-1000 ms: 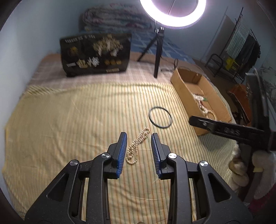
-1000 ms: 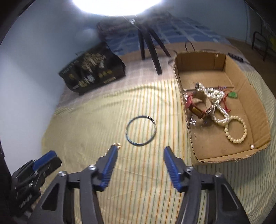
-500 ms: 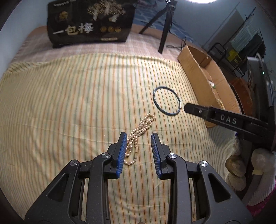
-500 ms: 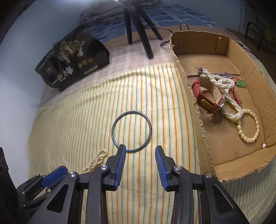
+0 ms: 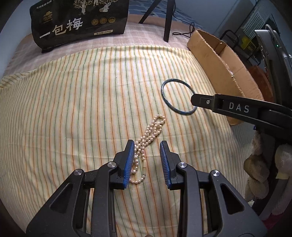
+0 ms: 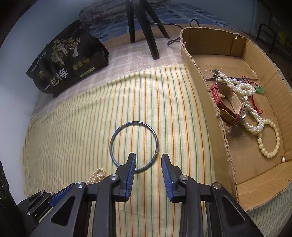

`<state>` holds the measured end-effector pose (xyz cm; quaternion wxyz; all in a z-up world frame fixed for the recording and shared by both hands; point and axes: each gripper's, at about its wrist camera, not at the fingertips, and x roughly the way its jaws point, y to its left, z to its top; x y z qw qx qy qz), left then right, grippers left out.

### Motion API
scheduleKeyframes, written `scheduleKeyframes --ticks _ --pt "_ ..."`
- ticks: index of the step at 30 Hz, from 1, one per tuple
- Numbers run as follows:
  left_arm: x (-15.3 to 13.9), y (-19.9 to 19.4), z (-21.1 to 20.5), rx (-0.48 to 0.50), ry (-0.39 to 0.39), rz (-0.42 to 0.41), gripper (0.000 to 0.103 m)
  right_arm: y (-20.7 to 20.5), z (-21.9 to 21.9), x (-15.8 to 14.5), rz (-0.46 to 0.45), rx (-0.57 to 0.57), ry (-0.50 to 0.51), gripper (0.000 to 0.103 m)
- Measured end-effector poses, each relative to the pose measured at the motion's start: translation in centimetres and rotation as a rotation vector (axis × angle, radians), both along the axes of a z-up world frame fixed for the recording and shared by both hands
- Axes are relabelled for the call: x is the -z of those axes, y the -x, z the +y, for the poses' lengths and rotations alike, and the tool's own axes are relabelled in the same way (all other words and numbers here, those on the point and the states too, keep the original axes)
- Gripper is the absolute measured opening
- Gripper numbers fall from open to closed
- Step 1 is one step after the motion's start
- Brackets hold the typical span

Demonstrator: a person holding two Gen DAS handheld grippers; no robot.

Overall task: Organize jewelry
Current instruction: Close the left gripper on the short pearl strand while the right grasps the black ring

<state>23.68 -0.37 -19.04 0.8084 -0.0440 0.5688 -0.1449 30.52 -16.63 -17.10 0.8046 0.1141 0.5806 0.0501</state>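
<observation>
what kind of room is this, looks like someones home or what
Most likely a home bedroom: the work surface looks like a bed under a striped sheet, with folded bedding behind it and a clothes rack beside it. A light stand's tripod suggests a recording setup.

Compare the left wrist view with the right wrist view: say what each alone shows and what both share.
Left wrist only: the left tool open over the pearl necklace, most of which shows here.
Right wrist only: inside the cardboard box, a red watch, a white bead strand and a bead bracelet.
Both: the blue bangle on the striped cloth, the black bag.
</observation>
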Motion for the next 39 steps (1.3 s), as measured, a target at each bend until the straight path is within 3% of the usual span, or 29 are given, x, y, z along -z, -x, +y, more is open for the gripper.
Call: scheduleKeyframes --ticks 14,19,26,39 --pt "1.4 -1.2 -0.6 0.011 -0.05 0.013 0.028 -0.9 0.8 1.1 -0.004 -0.012 0.048 0.024" --pt "1.5 -1.3 -0.5 -0.01 -0.06 0.011 0.01 -0.9 1.2 1.3 -0.02 -0.034 0.065 0.008" --pt "1.0 -0.7 -0.2 -0.028 -0.046 0.007 0.006 -0.5 0.6 1.0 -0.034 -0.048 0.035 0.001" --pt "-3.1 0.3 2.1 -0.098 0.092 -0.052 0.005 1.1 0.4 -3.9 -0.131 -0.069 -0.067 0.001"
